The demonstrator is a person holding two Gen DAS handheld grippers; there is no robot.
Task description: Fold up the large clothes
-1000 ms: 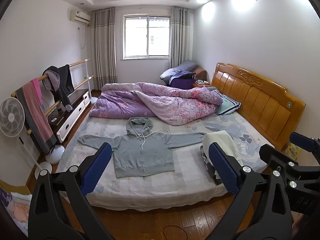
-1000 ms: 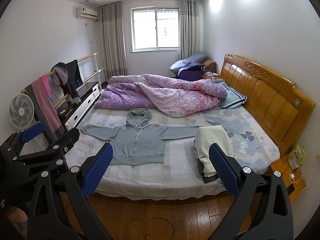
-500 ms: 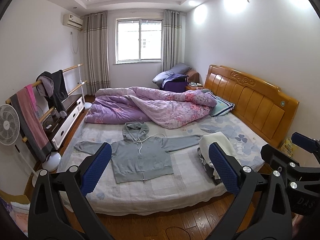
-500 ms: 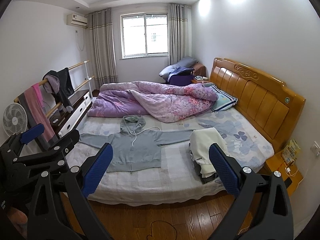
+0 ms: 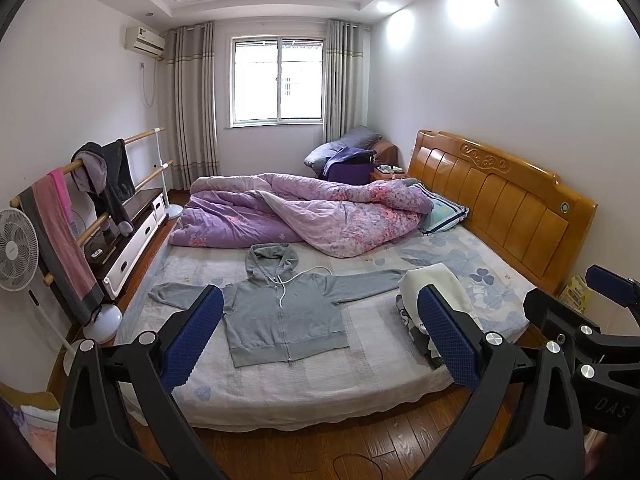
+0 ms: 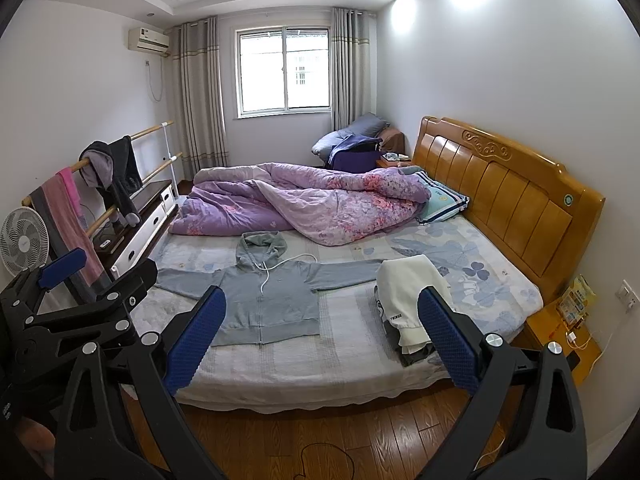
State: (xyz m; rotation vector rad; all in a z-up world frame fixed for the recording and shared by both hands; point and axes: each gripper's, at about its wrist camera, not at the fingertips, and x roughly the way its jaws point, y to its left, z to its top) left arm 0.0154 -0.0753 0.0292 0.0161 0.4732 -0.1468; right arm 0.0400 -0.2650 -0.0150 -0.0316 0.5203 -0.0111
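Note:
A grey zip hoodie (image 5: 280,312) lies flat on the bed (image 5: 280,392), front up, sleeves spread, hood towards the far side; it also shows in the right wrist view (image 6: 268,300). A stack of folded clothes with a cream garment on top (image 5: 434,292) sits to its right (image 6: 408,296). My left gripper (image 5: 320,336) is open and empty, held well back from the bed over the floor. My right gripper (image 6: 322,338) is also open and empty, beside the left one. Neither touches any cloth.
A crumpled purple quilt (image 5: 304,212) covers the far half of the bed. A wooden headboard (image 5: 500,196) stands on the right, a clothes rail with hanging garments (image 5: 92,192) and a fan (image 5: 16,248) on the left. Wooden floor (image 5: 340,448) lies before the bed.
Both grippers have drawn back from the bed and risen a little, so the bed looks farther and lower. The jaws have stayed open. The clothes have not moved.

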